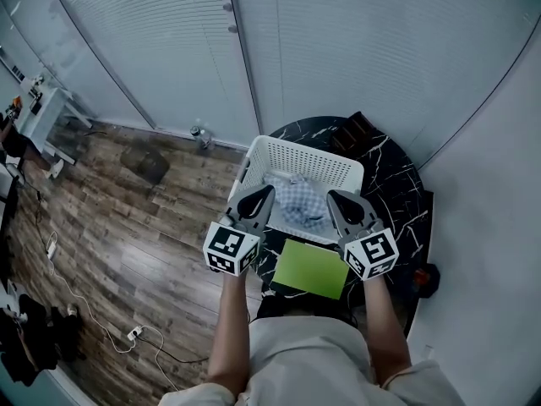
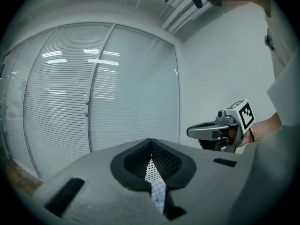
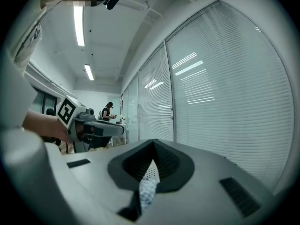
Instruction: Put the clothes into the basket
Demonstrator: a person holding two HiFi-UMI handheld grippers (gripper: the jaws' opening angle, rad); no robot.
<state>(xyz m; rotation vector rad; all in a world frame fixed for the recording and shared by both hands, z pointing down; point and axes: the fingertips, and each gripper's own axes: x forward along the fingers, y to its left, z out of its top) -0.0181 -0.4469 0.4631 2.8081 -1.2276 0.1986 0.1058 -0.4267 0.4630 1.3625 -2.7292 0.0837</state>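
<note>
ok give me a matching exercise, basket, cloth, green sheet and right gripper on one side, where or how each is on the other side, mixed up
1. white basket
2. checked cloth
3. green sheet
4. right gripper

A. lying inside the basket
B. jaws shut, nothing held, up in the air
C. flat on the table, nearest the person
D. standing on the table, beyond the green sheet

Pairs: 1-D, 2-A, 3-C, 4-B

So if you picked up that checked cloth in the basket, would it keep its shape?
Probably not: the checked cloth lies crumpled in the white basket, so it would likely droop and hang. It looks thin, so probably light. Soft folds suggest nothing fragile.
</note>
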